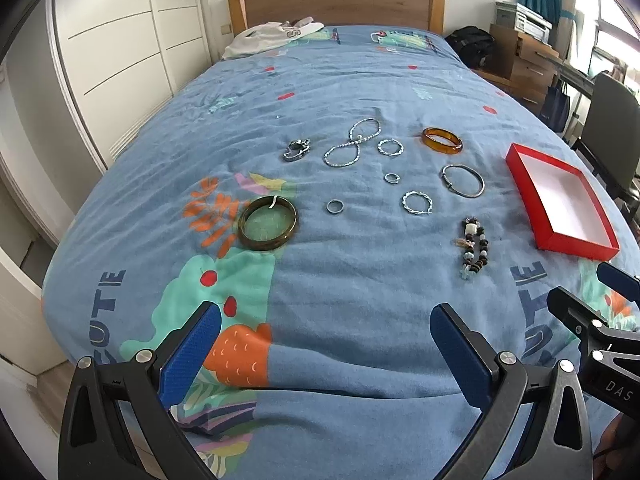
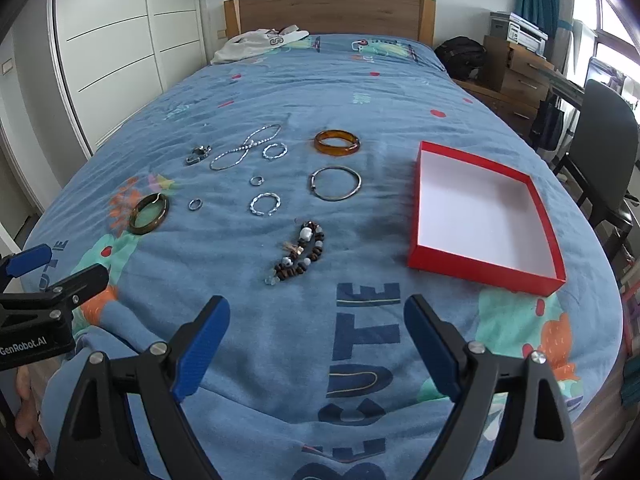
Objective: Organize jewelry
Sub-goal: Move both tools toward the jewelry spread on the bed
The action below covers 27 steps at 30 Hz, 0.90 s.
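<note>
Jewelry lies scattered across the blue bedspread [image 2: 248,92]. From the left: a dark green bangle [image 2: 149,215], a small ring [image 2: 195,204], a silver clasp piece [image 2: 197,155], a looped chain [image 2: 244,147], two twisted hoops [image 2: 264,204], an amber bangle [image 2: 337,143], a thin silver bangle [image 2: 336,183] and a beaded bracelet [image 2: 302,252] nearer the foot of the bed. Right of them all sits an open red box [image 2: 478,278], white inside. Left gripper [image 1: 326,350] and right gripper [image 2: 316,344] hover over the bed's near end, jaws spread wide and holding nothing.
</note>
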Each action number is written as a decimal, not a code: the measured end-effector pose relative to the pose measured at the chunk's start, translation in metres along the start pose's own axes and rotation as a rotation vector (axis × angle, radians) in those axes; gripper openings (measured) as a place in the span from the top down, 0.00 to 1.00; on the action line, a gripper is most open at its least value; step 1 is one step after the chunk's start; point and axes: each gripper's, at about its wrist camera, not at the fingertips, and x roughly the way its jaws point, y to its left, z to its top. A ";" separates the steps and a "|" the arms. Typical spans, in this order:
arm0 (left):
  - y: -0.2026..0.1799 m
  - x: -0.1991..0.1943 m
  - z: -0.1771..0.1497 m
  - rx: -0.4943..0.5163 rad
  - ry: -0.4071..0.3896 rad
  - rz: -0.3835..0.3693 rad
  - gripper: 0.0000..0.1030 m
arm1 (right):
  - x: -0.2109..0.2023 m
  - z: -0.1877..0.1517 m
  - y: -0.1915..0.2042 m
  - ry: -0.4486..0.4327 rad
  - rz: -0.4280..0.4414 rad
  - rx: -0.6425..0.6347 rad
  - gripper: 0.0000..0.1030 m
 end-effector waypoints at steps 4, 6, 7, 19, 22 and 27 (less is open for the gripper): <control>-0.005 0.000 -0.001 0.017 0.004 0.005 0.01 | -0.002 -0.002 0.002 -0.009 0.015 -0.014 0.13; -0.008 -0.001 -0.001 0.024 0.002 0.009 0.01 | -0.003 -0.002 0.003 -0.013 0.019 -0.021 0.13; -0.009 -0.002 -0.001 0.025 0.000 0.007 0.01 | -0.003 -0.002 0.004 -0.015 0.022 -0.023 0.13; -0.021 -0.010 -0.009 0.047 0.003 -0.023 0.01 | -0.018 -0.005 -0.004 -0.035 -0.011 0.014 0.13; -0.026 -0.015 -0.012 0.062 0.002 -0.031 0.01 | -0.026 -0.002 -0.008 -0.055 -0.027 0.024 0.13; -0.027 -0.032 -0.014 0.072 -0.023 -0.046 0.01 | -0.044 0.006 -0.010 -0.097 -0.037 0.032 0.13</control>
